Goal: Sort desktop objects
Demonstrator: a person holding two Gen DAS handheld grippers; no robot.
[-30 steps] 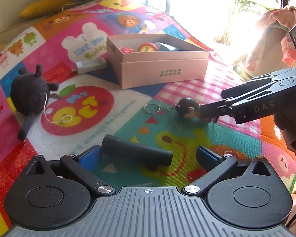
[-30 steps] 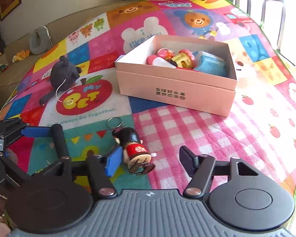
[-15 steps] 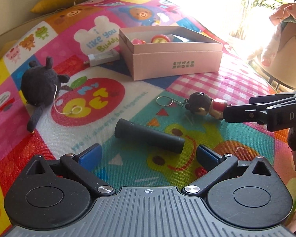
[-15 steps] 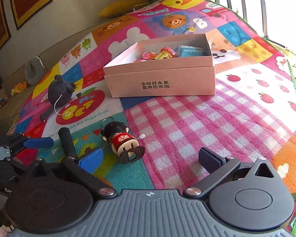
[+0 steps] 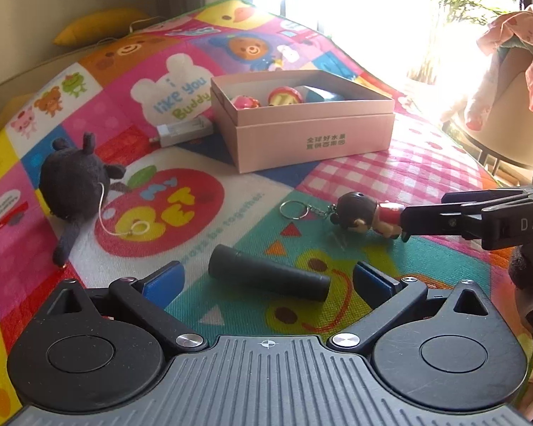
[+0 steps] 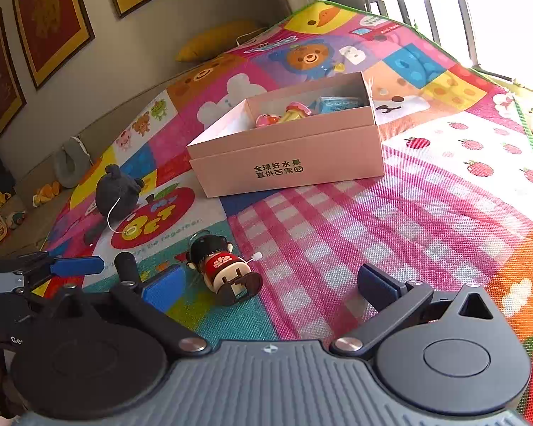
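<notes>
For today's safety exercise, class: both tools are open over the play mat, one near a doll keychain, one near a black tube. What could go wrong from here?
1. The doll keychain lies off-centre, beside one finger of the open right tool; closing might knock it aside.
2. Its ring and chain could snag or swing when lifted toward the pink box.
3. The black tube between the left tool fingers is round and may roll away.

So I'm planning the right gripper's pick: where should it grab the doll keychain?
Judging by its pose, take the doll keychain across its red barrel body, coming from the foot end. It lies on its side, head and ring pointing away; the open right gripper already straddles it.
</notes>
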